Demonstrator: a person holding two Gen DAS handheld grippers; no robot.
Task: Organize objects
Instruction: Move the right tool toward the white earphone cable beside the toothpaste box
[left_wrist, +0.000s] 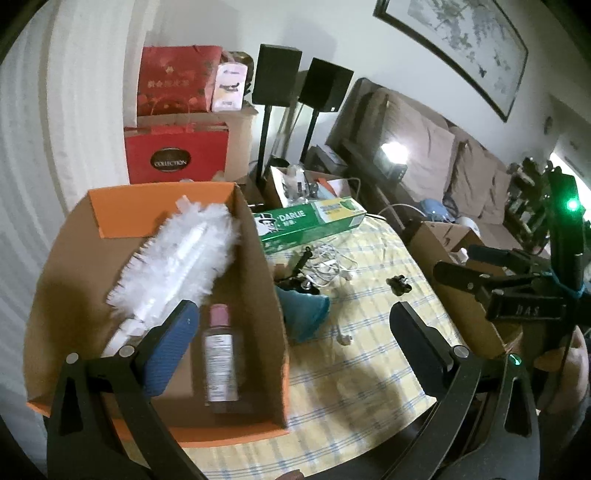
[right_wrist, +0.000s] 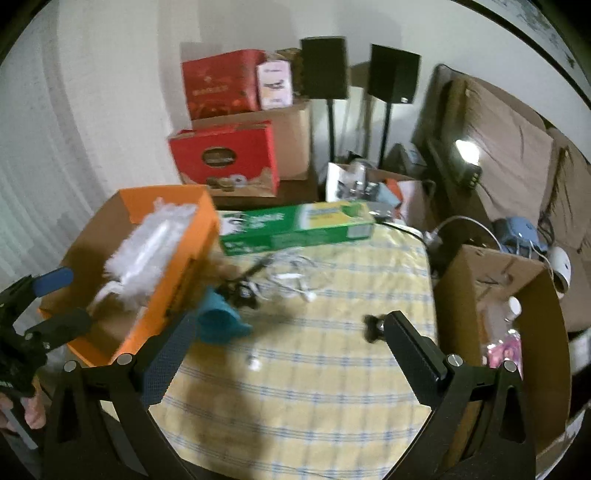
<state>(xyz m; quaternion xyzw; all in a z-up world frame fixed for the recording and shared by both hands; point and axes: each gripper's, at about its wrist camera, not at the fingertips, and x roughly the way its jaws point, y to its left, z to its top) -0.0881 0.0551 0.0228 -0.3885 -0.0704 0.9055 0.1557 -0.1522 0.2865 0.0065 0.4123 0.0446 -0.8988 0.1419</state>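
An orange cardboard box stands at the table's left and holds a white fluffy duster and a clear bottle with a pink cap. My left gripper is open and empty, its left finger over the box. The box also shows in the right wrist view. My right gripper is open and empty above the yellow checked tablecloth. On the cloth lie a green Darlie toothpaste box, a teal cup on its side, tangled white earphones and a small black part.
A brown cardboard box with items inside stands at the table's right edge. Red gift bags, two black speakers on stands and a sofa lie behind the table. The left gripper shows at the right view's left edge.
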